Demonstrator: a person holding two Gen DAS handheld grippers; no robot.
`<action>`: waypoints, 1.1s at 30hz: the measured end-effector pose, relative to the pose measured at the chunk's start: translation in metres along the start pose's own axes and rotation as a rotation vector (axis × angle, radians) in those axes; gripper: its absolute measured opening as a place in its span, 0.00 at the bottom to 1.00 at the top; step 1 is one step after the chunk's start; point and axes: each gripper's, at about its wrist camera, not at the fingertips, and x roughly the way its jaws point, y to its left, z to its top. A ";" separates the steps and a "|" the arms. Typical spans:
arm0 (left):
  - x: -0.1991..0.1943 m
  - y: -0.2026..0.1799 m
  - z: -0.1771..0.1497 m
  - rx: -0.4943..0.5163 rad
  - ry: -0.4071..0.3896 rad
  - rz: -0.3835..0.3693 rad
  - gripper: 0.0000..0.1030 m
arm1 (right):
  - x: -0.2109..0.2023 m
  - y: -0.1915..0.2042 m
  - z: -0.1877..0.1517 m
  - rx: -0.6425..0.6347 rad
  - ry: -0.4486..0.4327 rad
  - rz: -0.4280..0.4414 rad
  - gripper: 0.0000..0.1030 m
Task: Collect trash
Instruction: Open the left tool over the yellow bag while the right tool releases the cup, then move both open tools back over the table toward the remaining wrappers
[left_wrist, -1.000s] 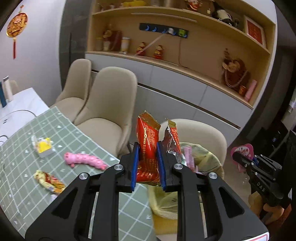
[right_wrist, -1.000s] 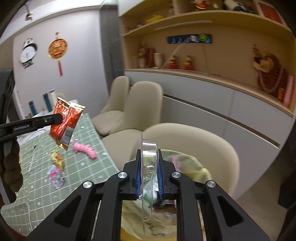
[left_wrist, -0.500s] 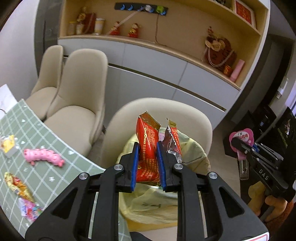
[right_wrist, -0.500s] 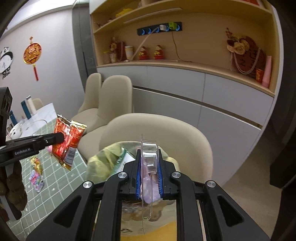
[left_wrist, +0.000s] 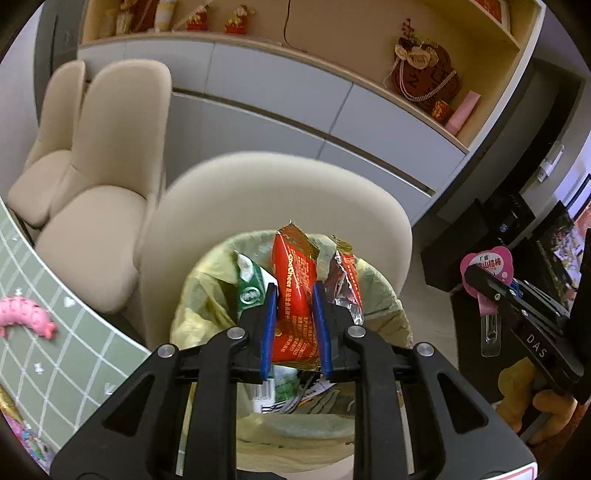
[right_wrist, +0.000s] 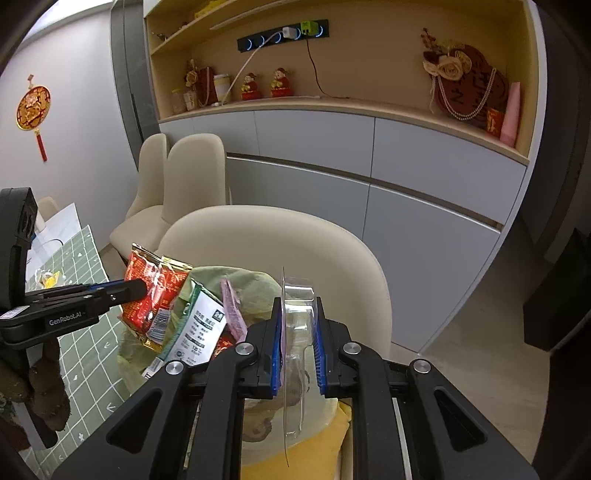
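My left gripper (left_wrist: 293, 291) is shut on a red snack wrapper (left_wrist: 295, 284) and holds it right above the trash bin (left_wrist: 207, 317) lined with a yellow bag. The bin holds a green-white packet (left_wrist: 249, 288) and other wrappers. My right gripper (right_wrist: 297, 310) is shut on a clear plastic blister pack (right_wrist: 295, 332) with a pink heart card, seen in the left wrist view (left_wrist: 487, 266), over the bin's right side (right_wrist: 332, 435). The left gripper with the wrapper (right_wrist: 147, 291) shows at left in the right wrist view.
The bin stands on a beige chair (left_wrist: 280, 192) beside the green checked tablecloth (left_wrist: 74, 350). A pink toy (left_wrist: 26, 321) and more wrappers (left_wrist: 22, 439) lie on the table. Two more chairs (left_wrist: 103, 177) and a cabinet wall (right_wrist: 406, 184) stand behind.
Both grippers have moved from the table side to over the bin, still holding their items. The red wrapper now hangs lower, just above the bin's opening.
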 end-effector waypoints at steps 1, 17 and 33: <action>0.004 0.001 -0.001 0.001 0.017 -0.012 0.18 | 0.001 0.000 0.000 0.001 0.001 0.001 0.15; -0.013 0.010 -0.005 -0.016 0.026 -0.018 0.36 | 0.012 0.025 0.002 -0.021 0.014 0.085 0.15; -0.098 0.113 -0.085 -0.226 -0.002 0.177 0.38 | 0.066 0.053 -0.013 -0.031 0.123 0.187 0.24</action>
